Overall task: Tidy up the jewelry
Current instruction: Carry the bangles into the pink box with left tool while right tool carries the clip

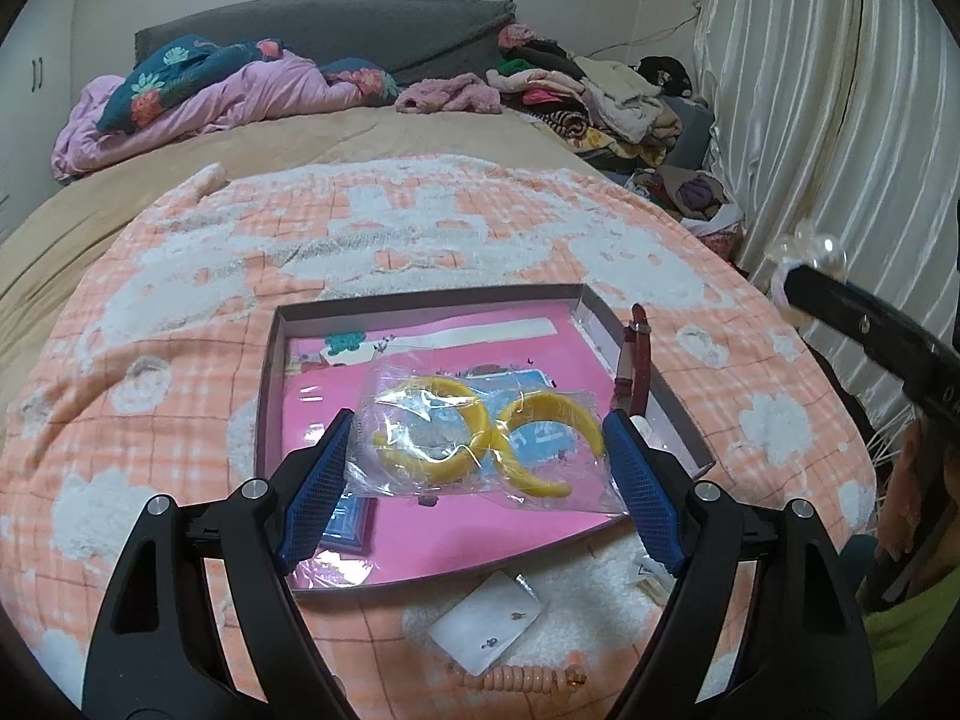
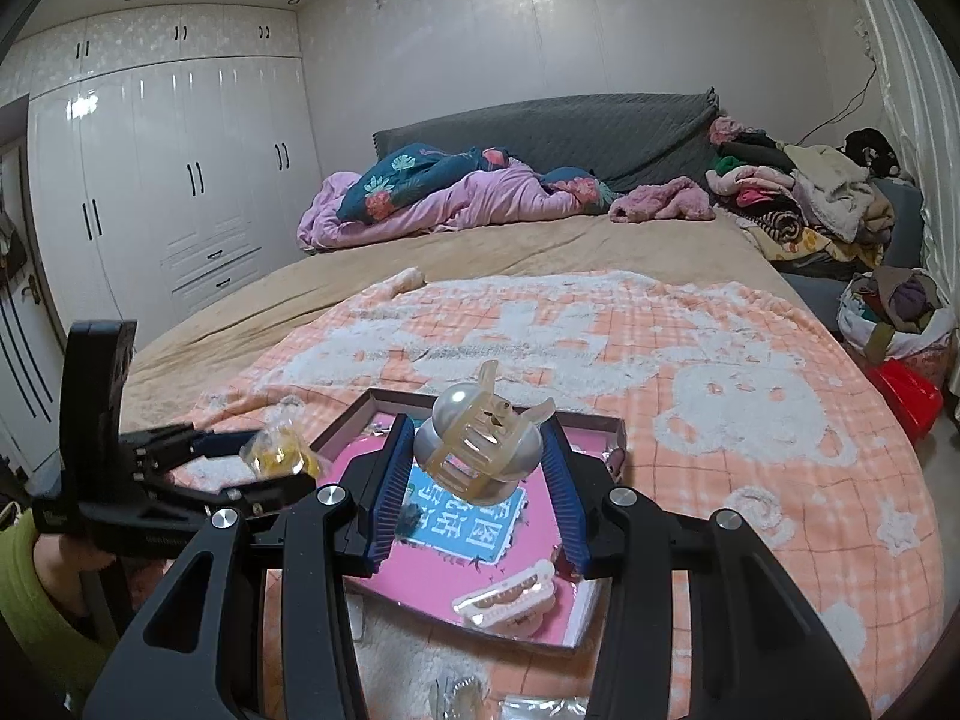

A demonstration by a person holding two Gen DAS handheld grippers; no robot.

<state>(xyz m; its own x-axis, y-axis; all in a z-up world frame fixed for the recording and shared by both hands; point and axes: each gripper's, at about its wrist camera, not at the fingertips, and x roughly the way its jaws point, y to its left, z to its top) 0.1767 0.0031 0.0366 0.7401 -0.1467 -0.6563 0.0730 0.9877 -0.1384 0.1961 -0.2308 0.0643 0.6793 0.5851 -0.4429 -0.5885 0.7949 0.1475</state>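
Observation:
A shallow box (image 1: 273,360) with a pink bottom lies on the orange-and-white blanket. My left gripper (image 1: 477,447) is shut on a clear bag of yellow hoop earrings (image 1: 480,438), held over the box; the bag also shows in the right wrist view (image 2: 279,450). My right gripper (image 2: 477,456) is shut on a pearly, translucent hair claw clip (image 2: 480,450), held above the box (image 2: 591,423). It shows at the right edge of the left wrist view (image 1: 807,267). Another claw clip (image 2: 510,600) lies in the box's near corner.
A red watch strap (image 1: 633,360) hangs over the box's right wall. A white earring card (image 1: 486,621) and a peach coil bracelet (image 1: 522,678) lie on the blanket (image 1: 180,300) in front of the box. Bedding and clothes piles sit at the far end; a wardrobe (image 2: 168,180) stands left.

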